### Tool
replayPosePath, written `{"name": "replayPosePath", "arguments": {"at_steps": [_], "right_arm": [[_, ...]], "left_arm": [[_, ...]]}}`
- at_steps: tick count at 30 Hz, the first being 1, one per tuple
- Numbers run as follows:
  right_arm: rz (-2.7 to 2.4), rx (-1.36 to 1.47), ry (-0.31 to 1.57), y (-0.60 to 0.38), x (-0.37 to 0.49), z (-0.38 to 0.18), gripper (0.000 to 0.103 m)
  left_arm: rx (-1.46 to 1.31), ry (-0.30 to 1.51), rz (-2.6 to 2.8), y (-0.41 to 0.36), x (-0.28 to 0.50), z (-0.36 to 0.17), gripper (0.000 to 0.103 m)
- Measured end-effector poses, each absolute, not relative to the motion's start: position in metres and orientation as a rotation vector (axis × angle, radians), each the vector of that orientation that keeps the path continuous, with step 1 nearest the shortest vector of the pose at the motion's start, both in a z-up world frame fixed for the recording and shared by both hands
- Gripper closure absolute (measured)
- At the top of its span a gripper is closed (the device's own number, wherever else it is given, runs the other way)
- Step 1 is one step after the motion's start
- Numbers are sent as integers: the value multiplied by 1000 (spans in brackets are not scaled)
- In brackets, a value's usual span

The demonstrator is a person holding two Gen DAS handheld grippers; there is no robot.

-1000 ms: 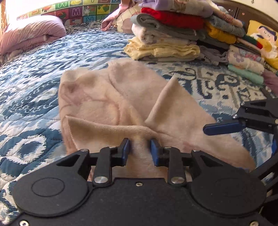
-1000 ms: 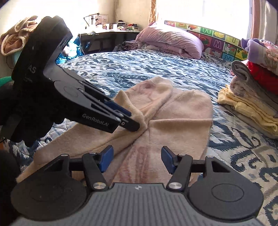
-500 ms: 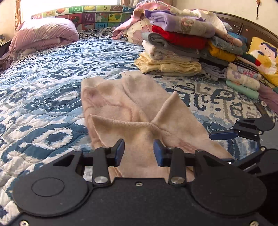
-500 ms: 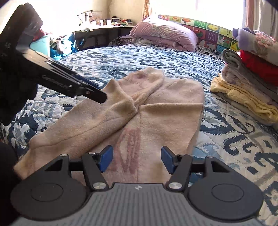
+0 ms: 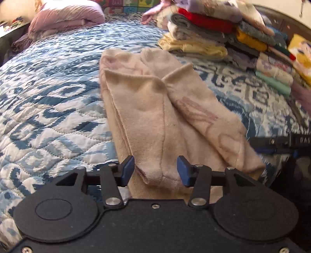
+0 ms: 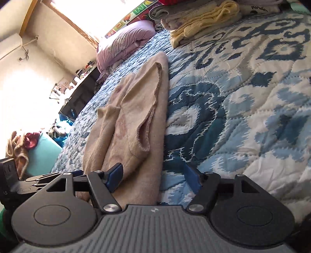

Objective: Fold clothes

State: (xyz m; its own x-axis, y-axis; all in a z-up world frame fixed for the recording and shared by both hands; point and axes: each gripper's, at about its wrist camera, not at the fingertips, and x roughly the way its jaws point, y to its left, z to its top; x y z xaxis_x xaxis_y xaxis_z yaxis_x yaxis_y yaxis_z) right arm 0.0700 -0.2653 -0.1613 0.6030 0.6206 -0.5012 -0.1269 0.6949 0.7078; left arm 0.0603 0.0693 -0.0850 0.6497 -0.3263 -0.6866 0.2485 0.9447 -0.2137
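The left gripper (image 5: 155, 170) is held with its blue-padded jaws spread wide, nothing clasped between them. Just ahead of and under its fingertips the near end of a beige garment (image 5: 155, 109) is seen, laid lengthwise on the blue-and-white quilt (image 5: 48, 109) and running away from the tool toward the far side of the bed. Its two sides are folded in over the middle, so that two flaps meet along a seam near the centre.

The right gripper (image 6: 153, 176) is likewise held agape, close to the quilt (image 6: 243, 109). The near edge of the garment (image 6: 136, 109) is straddled by it: the left pad (image 6: 114, 176) is pressed against the cloth, while the right pad (image 6: 191, 178) is seen over bare quilt just beside the garment's edge. No fabric is pinched.

A stack of folded clothes (image 5: 204, 33) is seen beyond the garment, well apart from both tools, and a purple pillow (image 5: 66, 17) is seen at the far end of the bed.
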Motion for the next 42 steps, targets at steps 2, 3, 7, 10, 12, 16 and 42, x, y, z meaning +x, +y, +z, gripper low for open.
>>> {"name": "replayPosePath", "arguments": {"at_steps": [2,3,7,10,12,16,42], "right_arm": [[479,719,811,-269,66,-162,34],[476,711,798,-269,64,-161,34],[464,629,741,-266,72,-148,36],[478,575,743,-260,91,-141,36],[499,572,755,-257,105,-141,36],[527,566,759,-250,116,-154,36],[598,594,667,-268,95,-171,49]], "left_arm": [[-188,752,-302,79,52,-74,39],[-196,732,-297,79,50,-71,39],[-152,674,-308,71,55,-63,44],[-117,663,-350,58,78,-56,51],[-118,671,-380,47,101,-54,52],[-122,697,-433,24,153,-52,52],[-457,906,-231,2,177,-128,77]]}}
